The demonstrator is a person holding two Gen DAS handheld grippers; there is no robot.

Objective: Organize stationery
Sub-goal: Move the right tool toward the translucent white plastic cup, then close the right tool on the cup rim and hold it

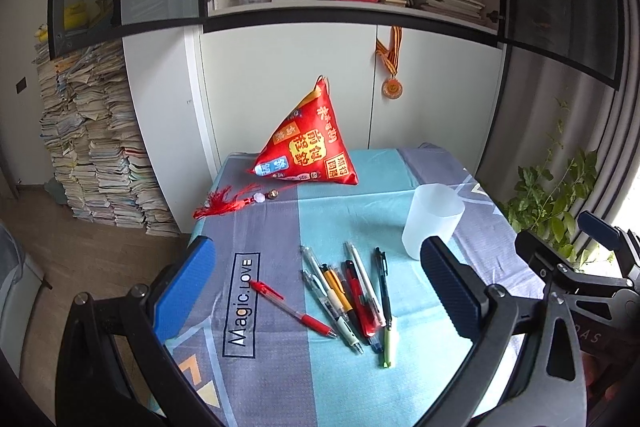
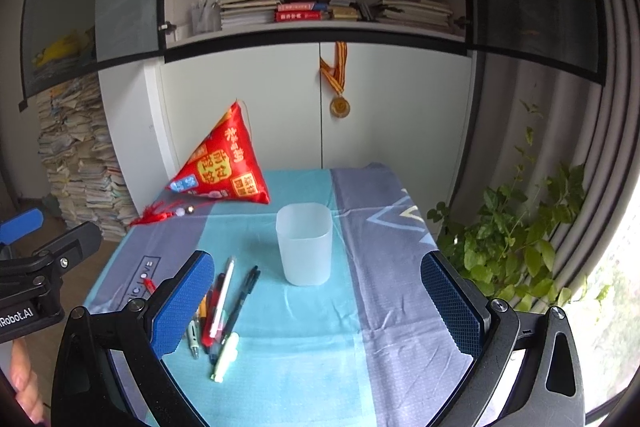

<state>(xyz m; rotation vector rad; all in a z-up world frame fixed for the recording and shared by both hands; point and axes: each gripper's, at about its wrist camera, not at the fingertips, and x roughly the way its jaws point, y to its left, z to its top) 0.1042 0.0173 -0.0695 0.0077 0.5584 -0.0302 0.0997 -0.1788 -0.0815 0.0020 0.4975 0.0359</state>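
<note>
Several pens (image 1: 352, 297) lie in a loose bunch on the teal and grey tablecloth (image 1: 360, 211), and a red pen (image 1: 294, 309) lies apart to their left. A translucent white cup (image 1: 432, 221) stands upright behind them on the right. My left gripper (image 1: 316, 291) hovers open above the pens with nothing between its fingers. In the right wrist view the pens (image 2: 222, 311) lie beside my left finger and the cup (image 2: 305, 243) stands ahead. My right gripper (image 2: 318, 303) is open and holds nothing.
A red pyramid-shaped pouch (image 1: 310, 143) with a tassel (image 1: 224, 205) sits at the table's back left. White cabinets with a hanging medal (image 1: 392, 87) stand behind. Piles of books (image 1: 92, 143) rise at left, a leafy plant (image 2: 508, 243) at right.
</note>
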